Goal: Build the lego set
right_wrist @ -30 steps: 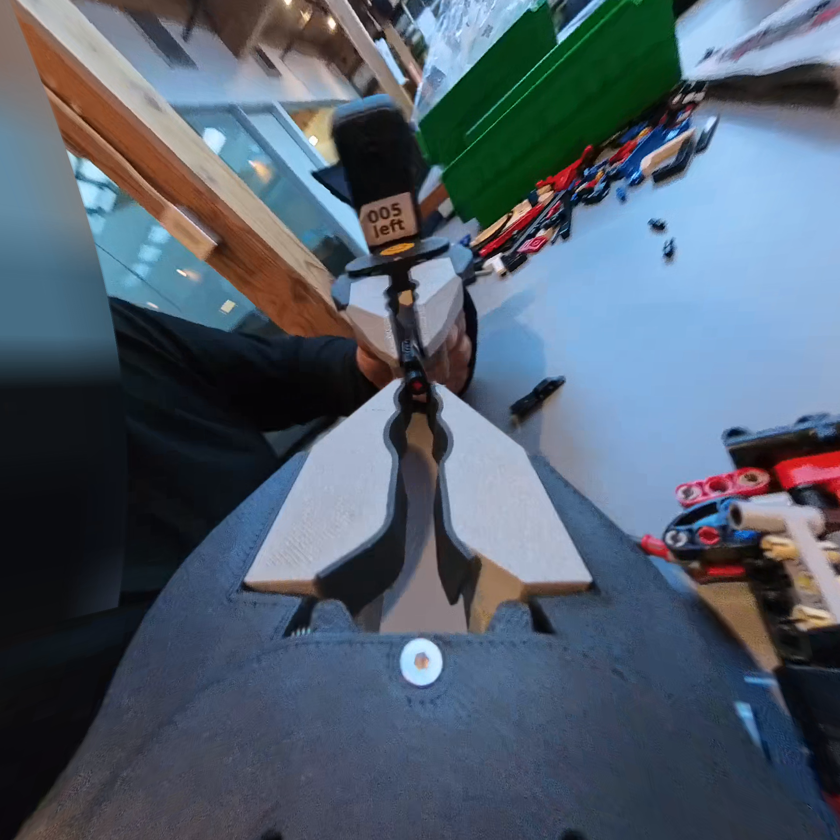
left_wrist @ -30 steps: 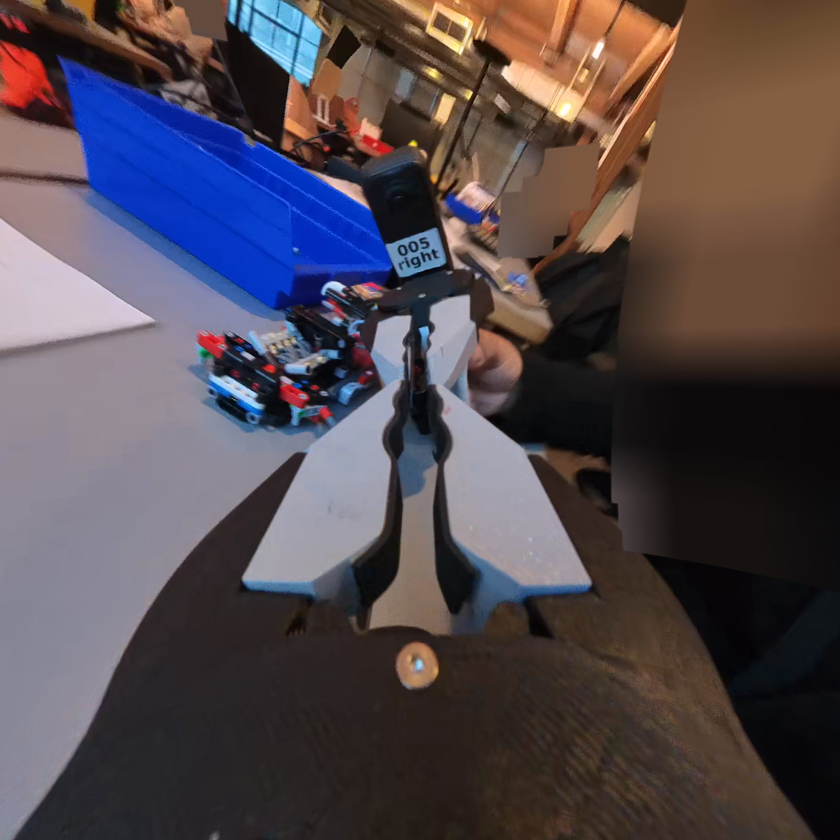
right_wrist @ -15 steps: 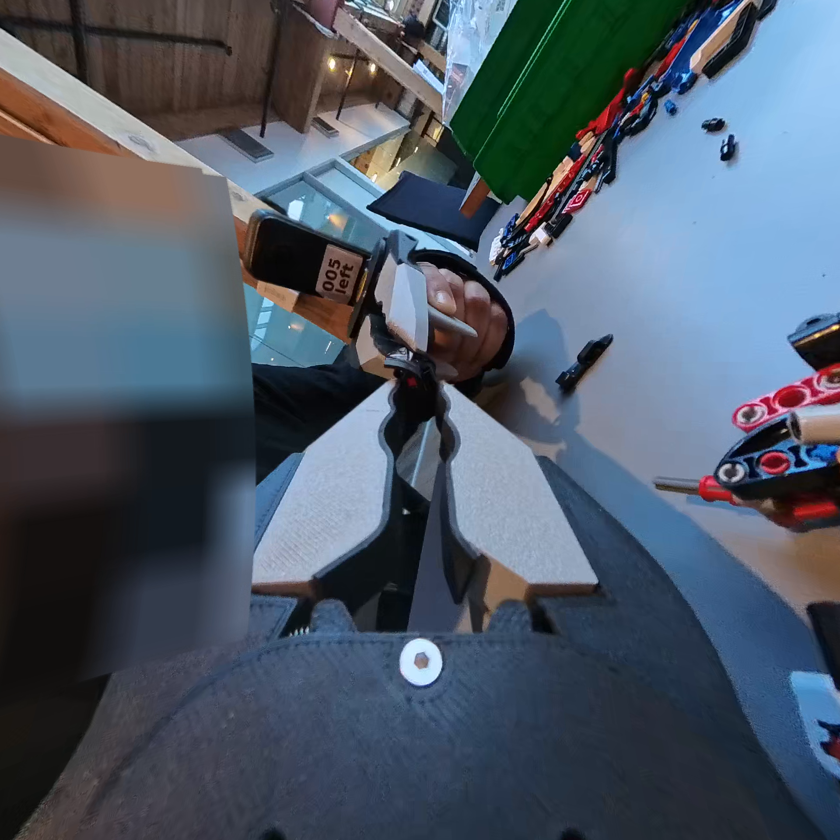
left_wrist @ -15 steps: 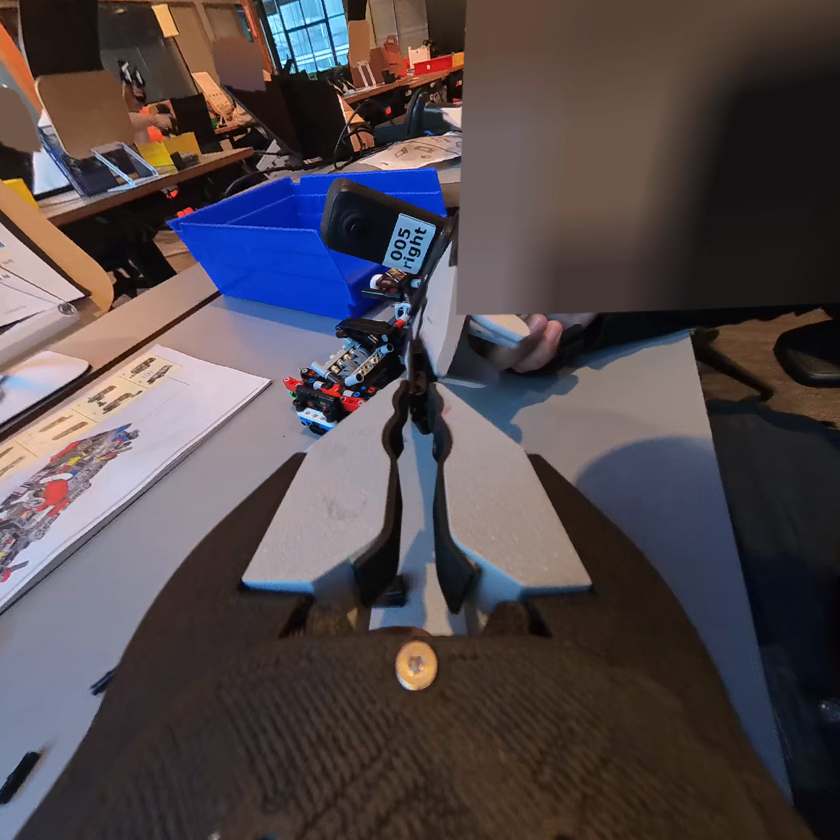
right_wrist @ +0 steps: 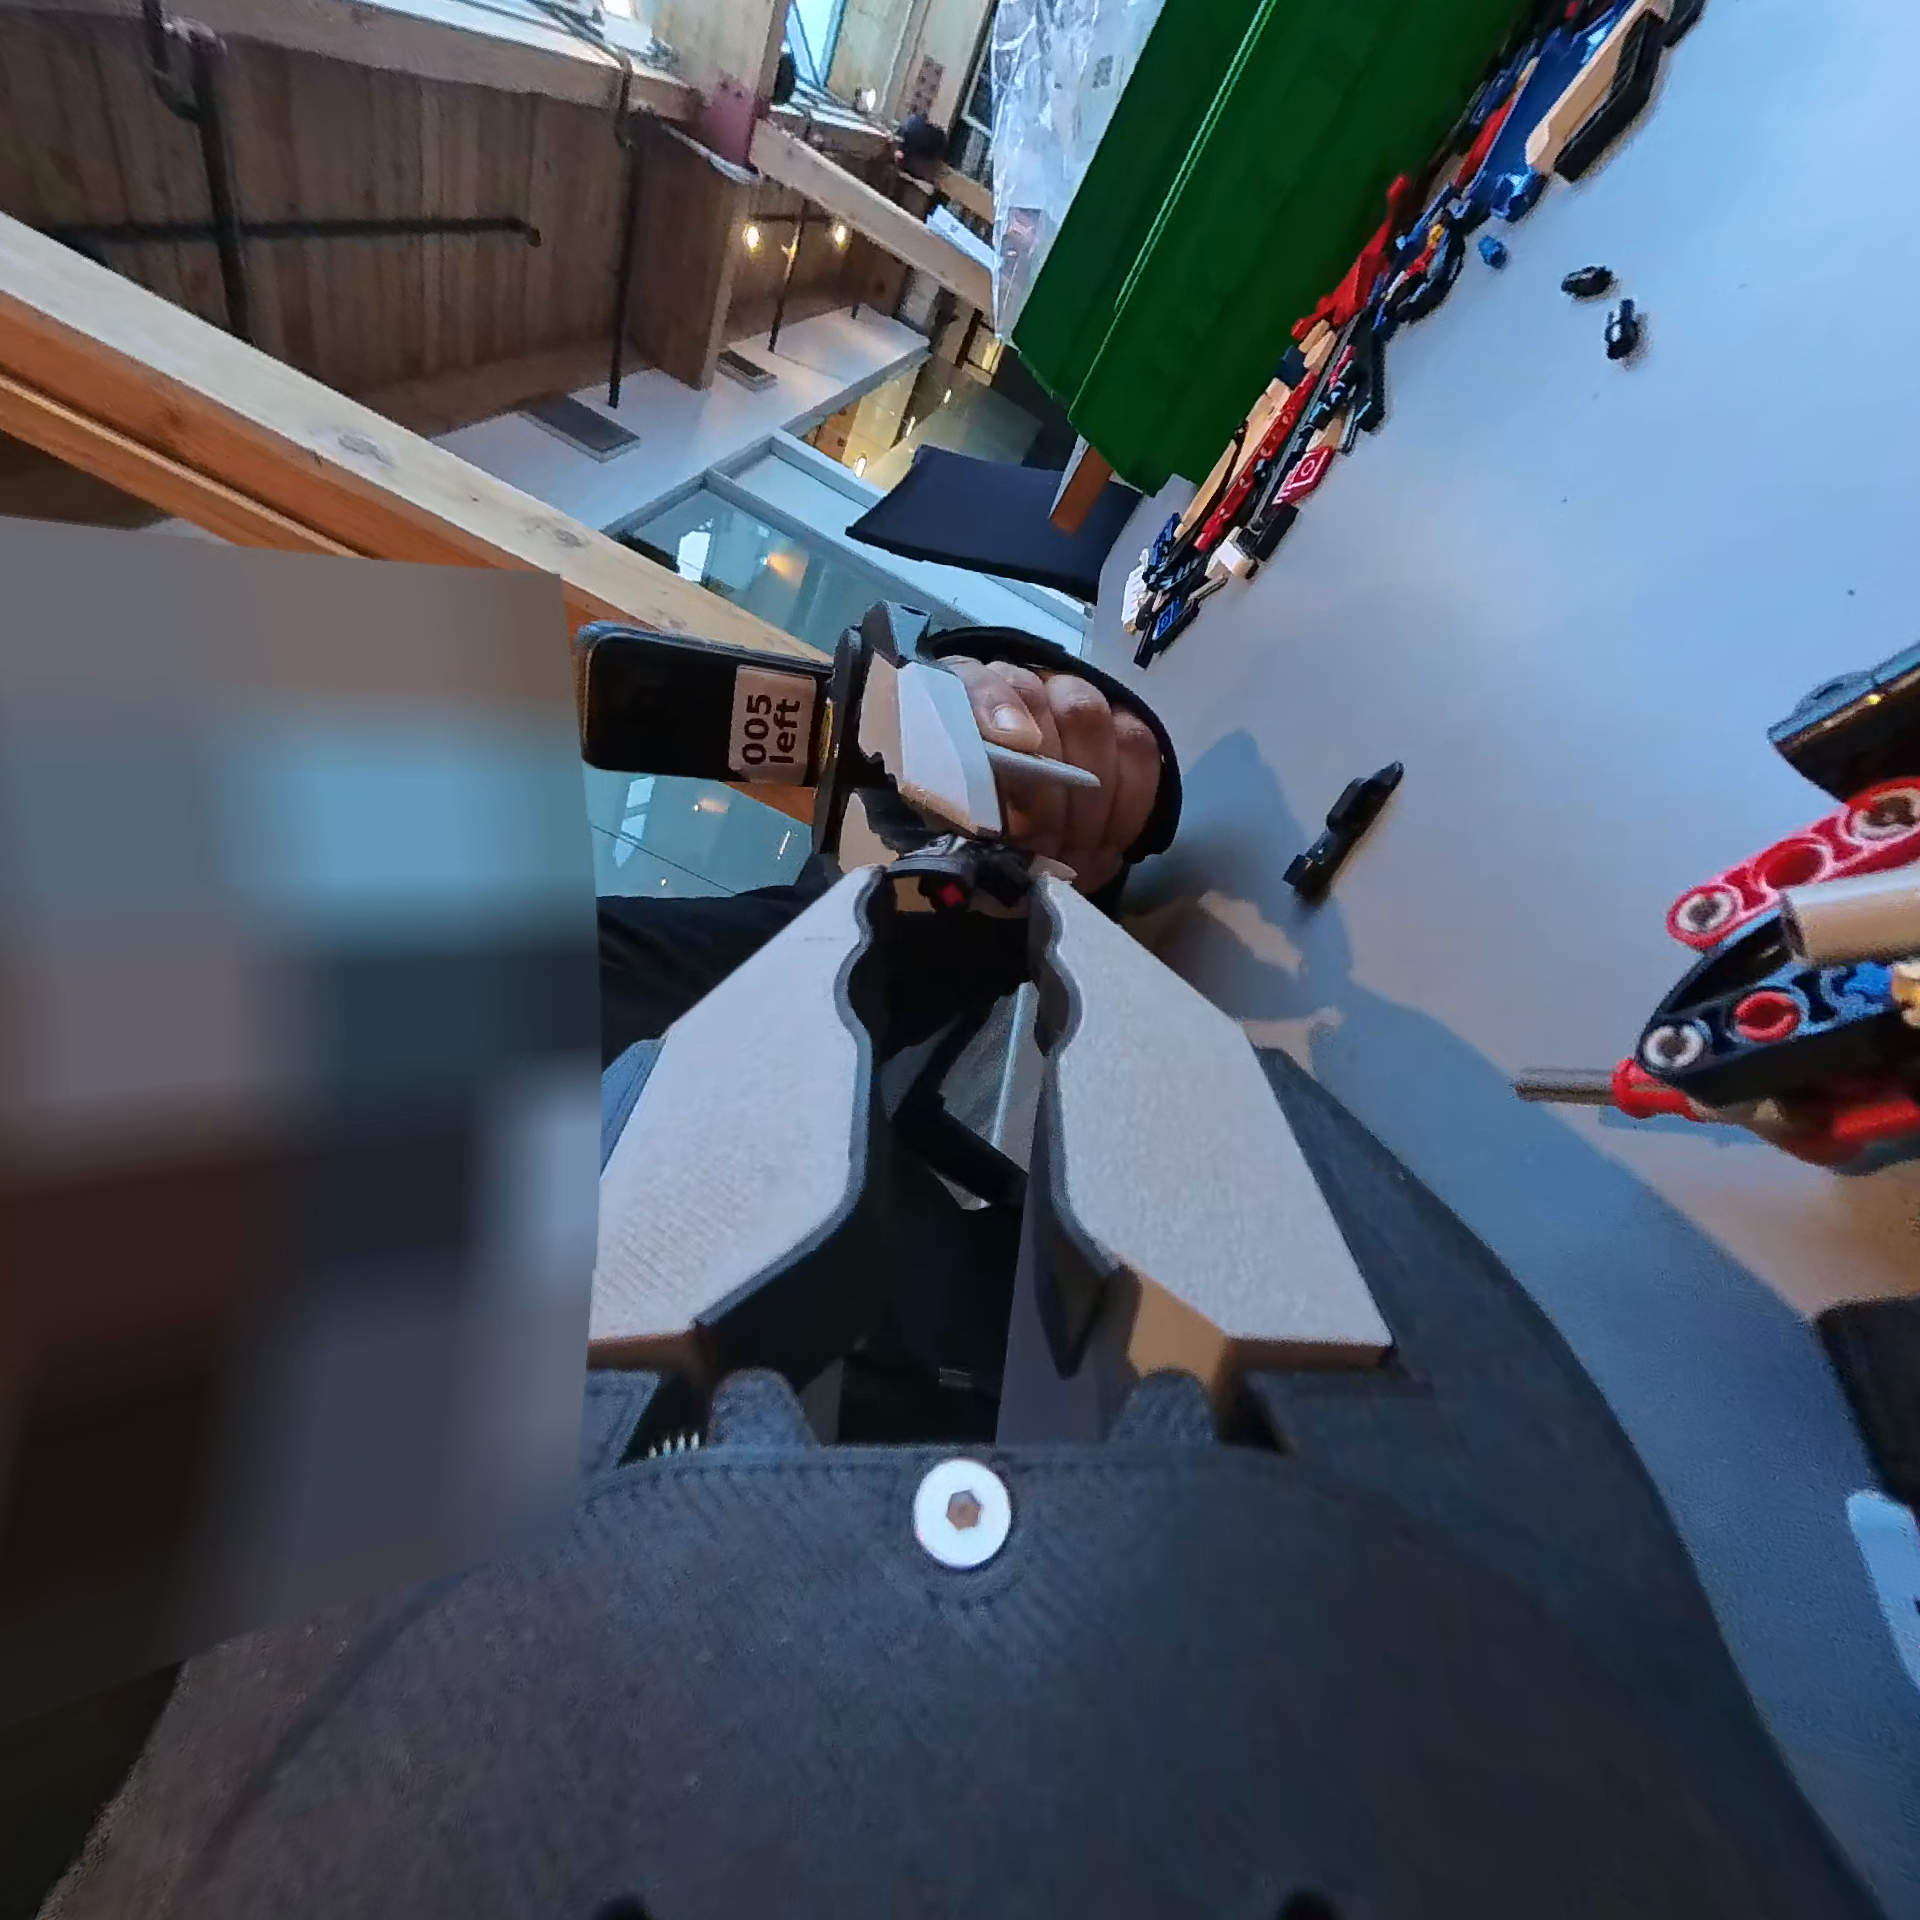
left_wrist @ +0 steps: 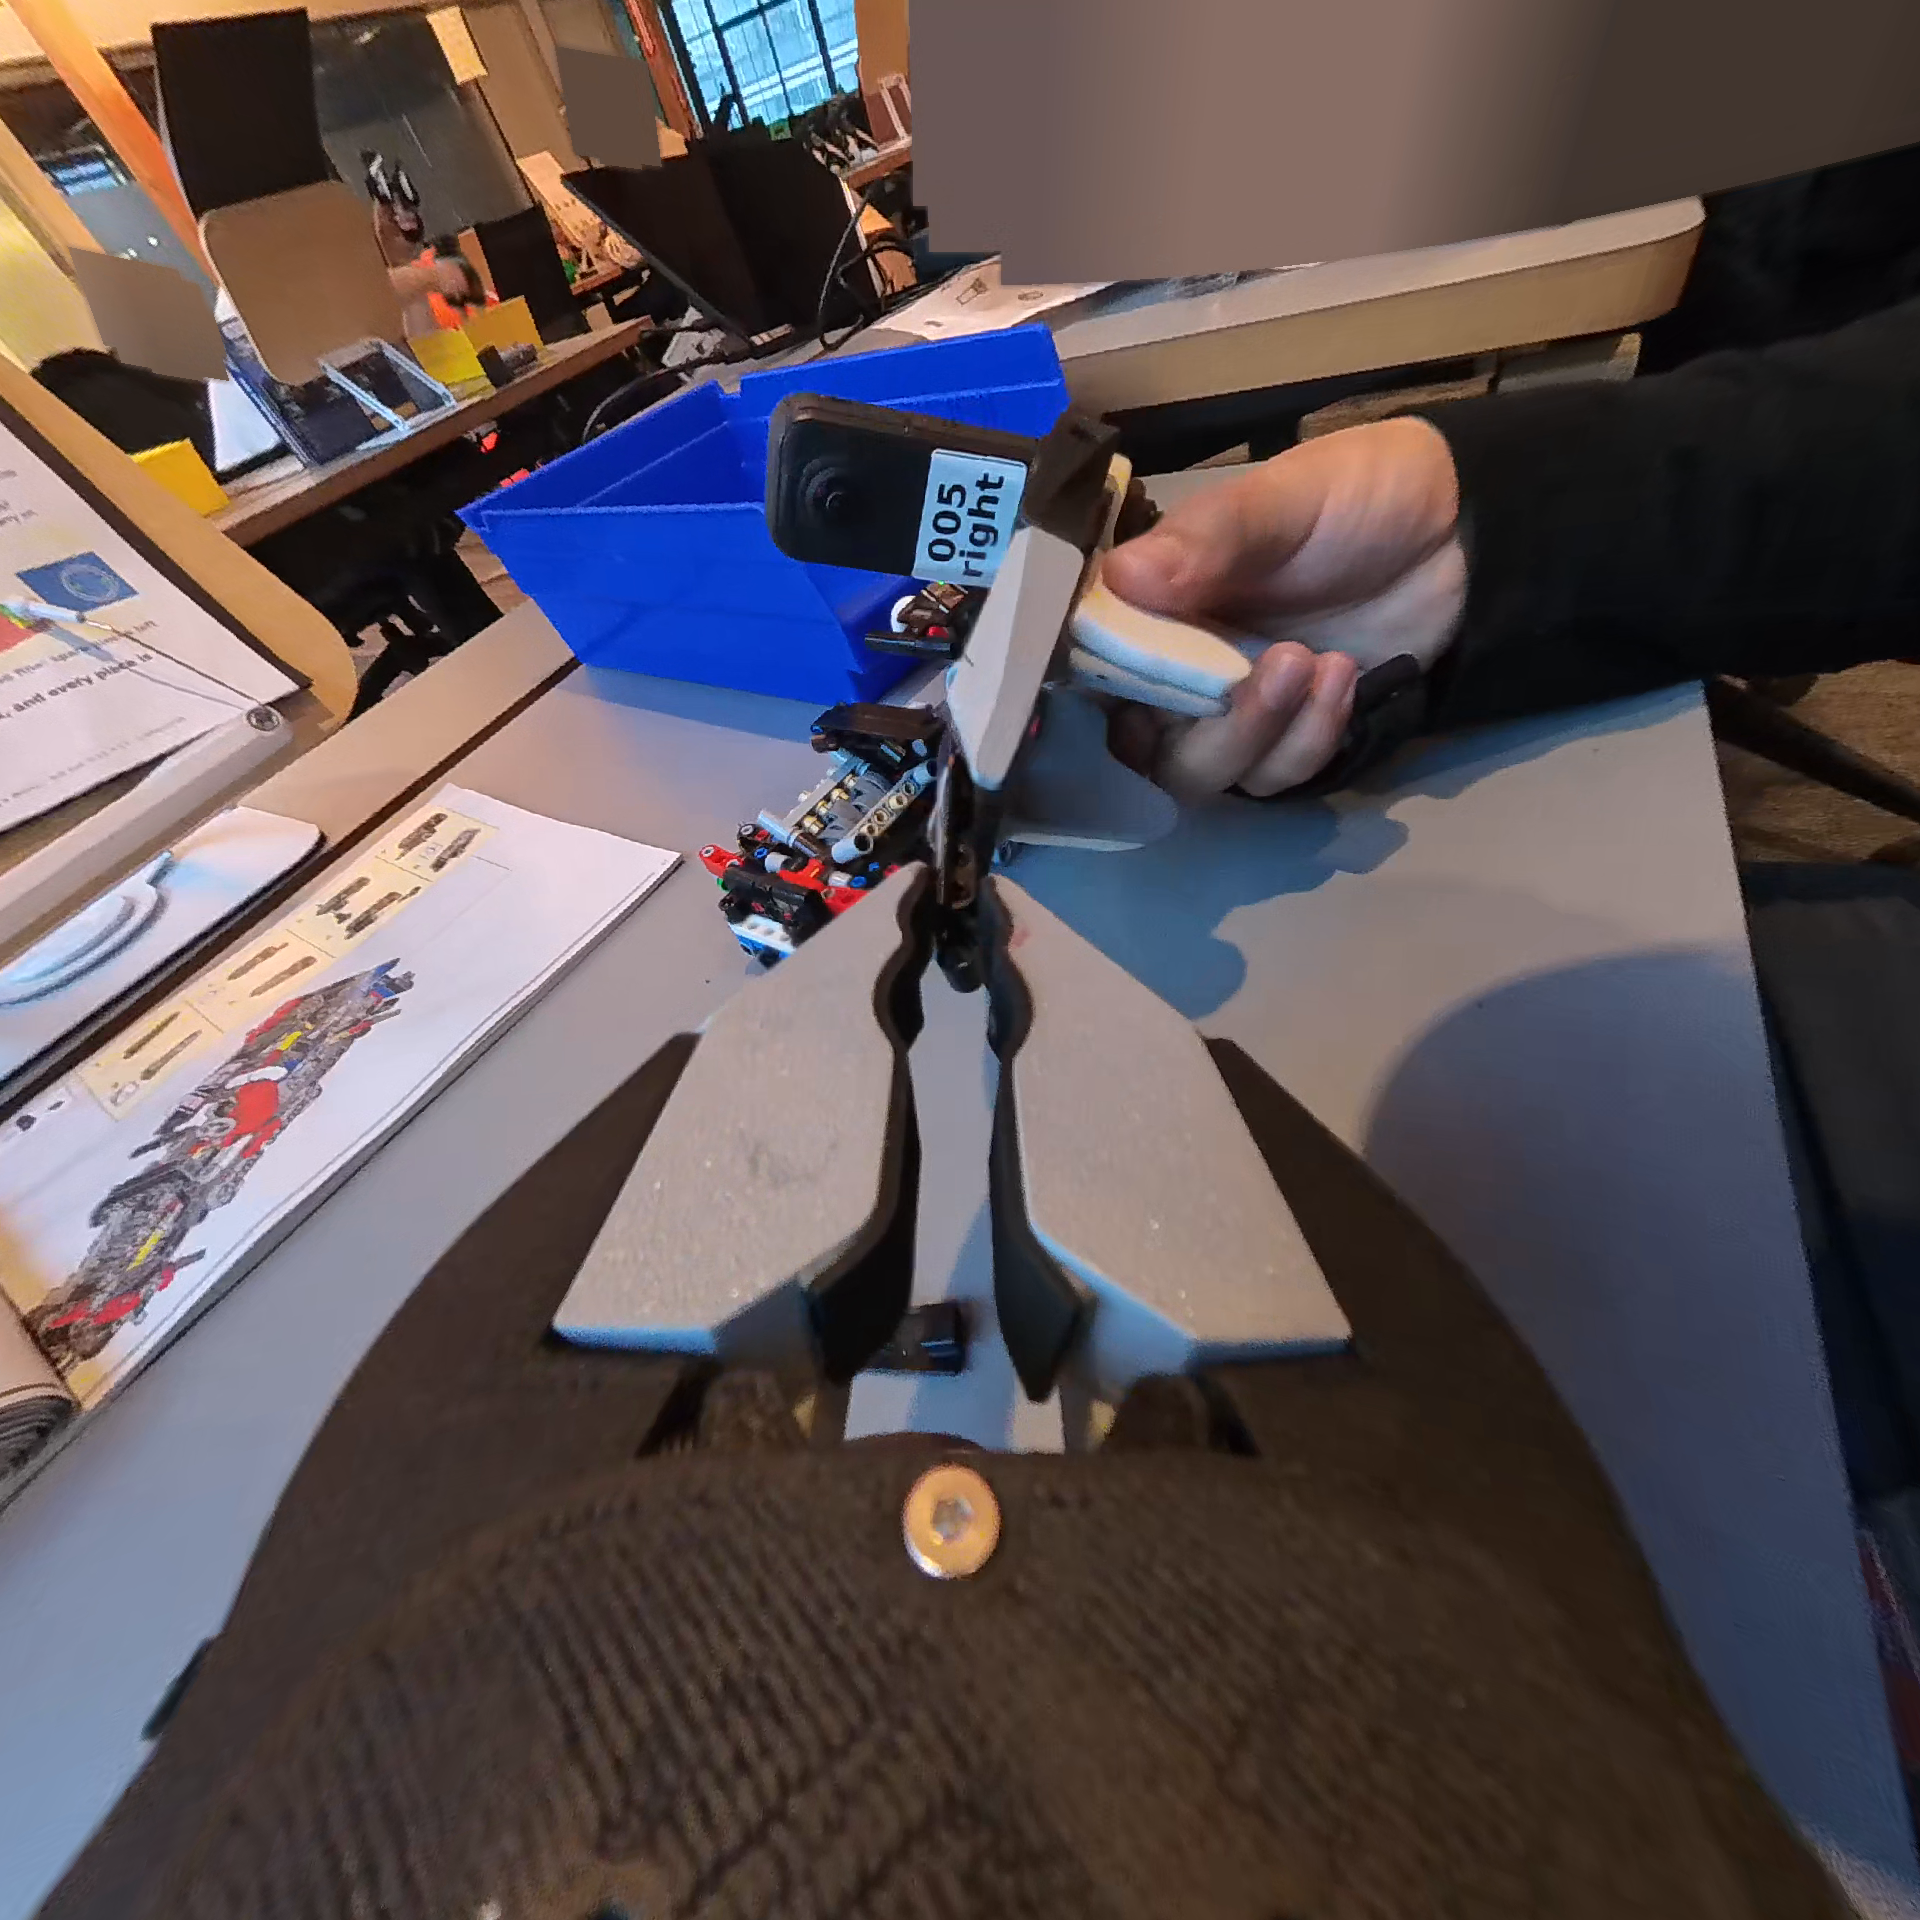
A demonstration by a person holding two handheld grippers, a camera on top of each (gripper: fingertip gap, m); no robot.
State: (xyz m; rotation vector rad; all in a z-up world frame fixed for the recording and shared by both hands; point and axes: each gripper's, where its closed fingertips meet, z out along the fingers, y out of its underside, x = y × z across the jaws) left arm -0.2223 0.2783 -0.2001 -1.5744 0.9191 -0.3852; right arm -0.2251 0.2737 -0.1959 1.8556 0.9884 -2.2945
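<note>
Both tongs, left (left_wrist: 961,940) and right (right_wrist: 951,894), meet tip to tip above the surface (left_wrist: 1455,935), each narrowed on one small black piece (right_wrist: 951,883), probably to hand it over.

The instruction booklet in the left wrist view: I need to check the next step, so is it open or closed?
Open. The instruction booklet lies flat on the grey table, pages with build pictures facing up.
</note>
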